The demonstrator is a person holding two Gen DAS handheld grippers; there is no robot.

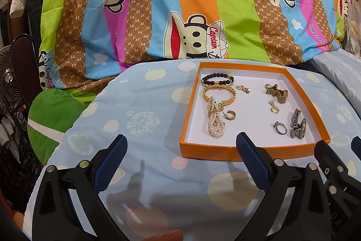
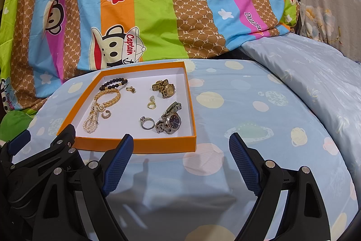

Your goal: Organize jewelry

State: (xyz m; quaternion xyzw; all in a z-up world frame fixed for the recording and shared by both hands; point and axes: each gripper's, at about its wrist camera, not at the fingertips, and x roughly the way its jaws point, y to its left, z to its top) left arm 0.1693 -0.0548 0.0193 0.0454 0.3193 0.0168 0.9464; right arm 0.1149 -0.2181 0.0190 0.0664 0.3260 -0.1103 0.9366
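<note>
Left gripper (image 1: pixel 181 143): your fingers are spread wide, empty, above the blue bedcover (image 1: pixel 144 110).
Right gripper (image 2: pixel 180 142): same, spread and empty.
Orange tray (image 2: pixel 140 146): on the bedcover ahead of you.
Silver watch (image 2: pixel 169 121): near-right tray corner.
Pearl bracelet (image 2: pixel 91 122): near-left corner.

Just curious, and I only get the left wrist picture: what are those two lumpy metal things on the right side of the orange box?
Observer: Wristwatches. The right wrist view shows the near one, the silver watch, face on, with a dark dial.
Operator: And the far one?
Observer: The gold watch has a gold dial.
Operator: Are the other tool's fingers open? I see only an edge.
Observer: Yes, the right gripper is open and empty, just short of the orange box.
</note>
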